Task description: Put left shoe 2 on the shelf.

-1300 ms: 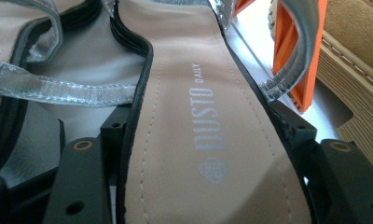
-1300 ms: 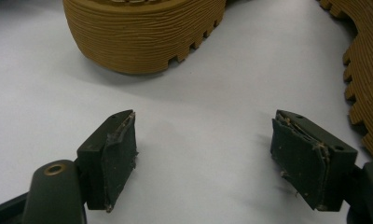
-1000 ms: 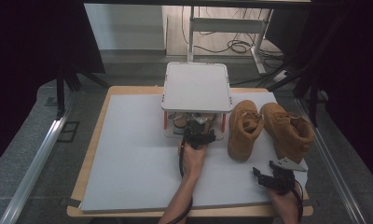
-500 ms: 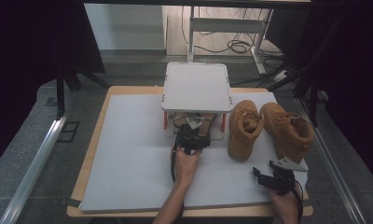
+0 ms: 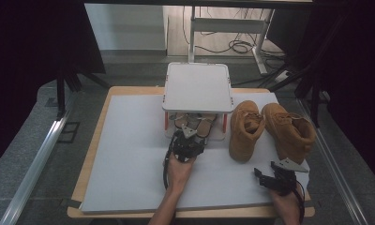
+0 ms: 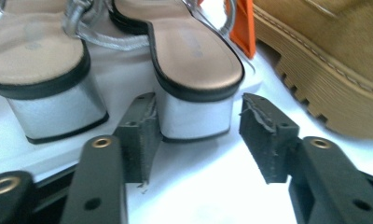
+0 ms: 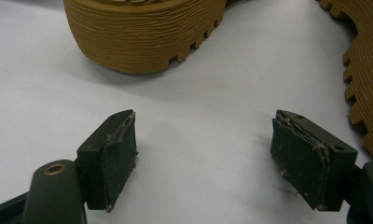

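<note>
The work in hand is judged to be the taking of a pair of silver block-heeled sandals with tan insoles from the lower level of a small white two-tier rack.

The left gripper is seen at the open front of that rack, its jaws set to either side of the silver heel of the nearer sandal. The jaws have just been closing, with the heel between them: one pad appears to touch the heel's side, while a gap is left at the other pad, so no firm clamp is made yet. The second sandal lies just beside it, off to one side of the jaws.

The right gripper is held with its jaws wide apart and nothing between them, low over the white table mat. Ahead of it the ridged soles of two tan suede lace-up boots are seen, apart from the pads.

The task is judged to be early: both sandals remain on the rack. The grip has yet to be completed, the sandal drawn out and set down, and the second sandal fetched.
</note>
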The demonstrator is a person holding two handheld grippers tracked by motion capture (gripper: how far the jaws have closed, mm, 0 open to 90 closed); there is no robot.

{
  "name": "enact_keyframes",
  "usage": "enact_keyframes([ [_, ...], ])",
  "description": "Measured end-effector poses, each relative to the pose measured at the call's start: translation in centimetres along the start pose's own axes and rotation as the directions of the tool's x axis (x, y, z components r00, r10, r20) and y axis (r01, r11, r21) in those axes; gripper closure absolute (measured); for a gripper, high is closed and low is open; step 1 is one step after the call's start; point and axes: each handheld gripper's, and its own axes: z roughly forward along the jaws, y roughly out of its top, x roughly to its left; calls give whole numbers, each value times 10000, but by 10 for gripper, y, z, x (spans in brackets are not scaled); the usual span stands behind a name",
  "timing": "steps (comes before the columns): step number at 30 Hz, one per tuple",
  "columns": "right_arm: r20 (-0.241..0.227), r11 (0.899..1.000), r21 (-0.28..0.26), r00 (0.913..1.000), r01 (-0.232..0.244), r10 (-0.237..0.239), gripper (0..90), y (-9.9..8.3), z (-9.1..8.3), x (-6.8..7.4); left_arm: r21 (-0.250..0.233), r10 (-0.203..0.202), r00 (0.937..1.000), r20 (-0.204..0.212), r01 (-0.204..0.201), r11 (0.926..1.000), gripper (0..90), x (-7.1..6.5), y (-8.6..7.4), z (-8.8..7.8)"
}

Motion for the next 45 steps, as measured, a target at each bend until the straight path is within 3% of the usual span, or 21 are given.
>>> enact_keyframes([
  [4,2,10000,-1,10000,1,-1,224,0,0,0,88,302,9990,324,-305,9995,611,-1,-6,-2],
  [13,4,10000,-2,10000,2,-2,224,0,0,0,295,621,9970,465,-635,9975,893,-1,-8,3],
  [23,5,10000,-2,10000,4,-4,225,0,0,0,546,647,9973,340,-665,9963,898,3,-6,9],
  [27,5,10000,-3,10000,0,0,224,0,0,0,487,679,9965,478,-702,9963,897,1,-6,9],
  [33,5,10000,-4,10000,4,-4,224,0,0,0,538,947,9951,291,-961,9939,898,-5,-3,12],
  [45,4,10000,-3,10000,3,-3,224,0,0,0,499,772,9970,103,-776,9957,898,2,5,23],
])
